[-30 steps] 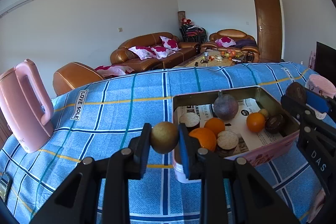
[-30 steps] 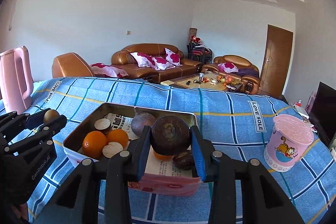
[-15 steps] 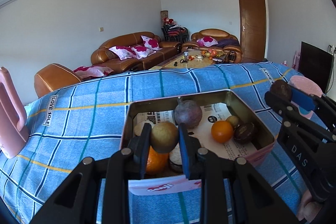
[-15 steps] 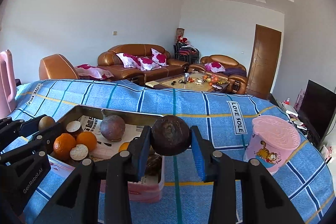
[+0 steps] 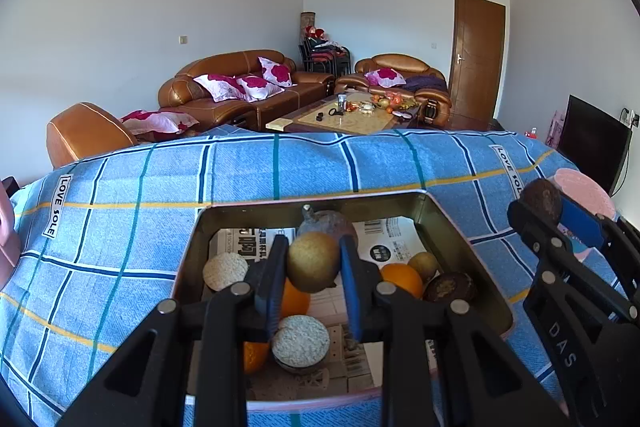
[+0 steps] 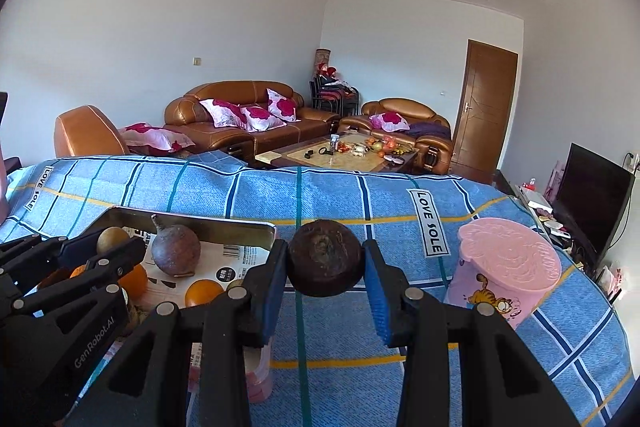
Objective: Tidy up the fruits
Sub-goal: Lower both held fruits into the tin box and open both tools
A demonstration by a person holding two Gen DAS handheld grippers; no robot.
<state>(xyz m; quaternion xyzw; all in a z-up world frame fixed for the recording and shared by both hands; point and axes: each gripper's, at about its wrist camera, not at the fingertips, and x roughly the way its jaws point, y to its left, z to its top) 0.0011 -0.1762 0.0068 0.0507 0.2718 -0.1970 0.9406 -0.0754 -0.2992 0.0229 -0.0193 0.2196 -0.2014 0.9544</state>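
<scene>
My left gripper is shut on a small yellow-brown round fruit, held above the metal tin lined with newspaper. Inside the tin lie oranges, a purple-brown fruit with a stem, a dark fruit and pale cut halves. My right gripper is shut on a dark brown round fruit, over the blue cloth to the right of the tin. In the left wrist view the right gripper stands at the right of the tin; in the right wrist view the left gripper hangs over it.
A pink lidded cup with a cartoon cat stands on the blue checked cloth right of my right gripper. A pink object sits at the far left edge. Sofas and a coffee table lie beyond the table's far edge.
My left gripper has carried its fruit rightward from beside the tin to over it. My right gripper has carried the dark fruit rightward off the tin, toward the pink cup.
</scene>
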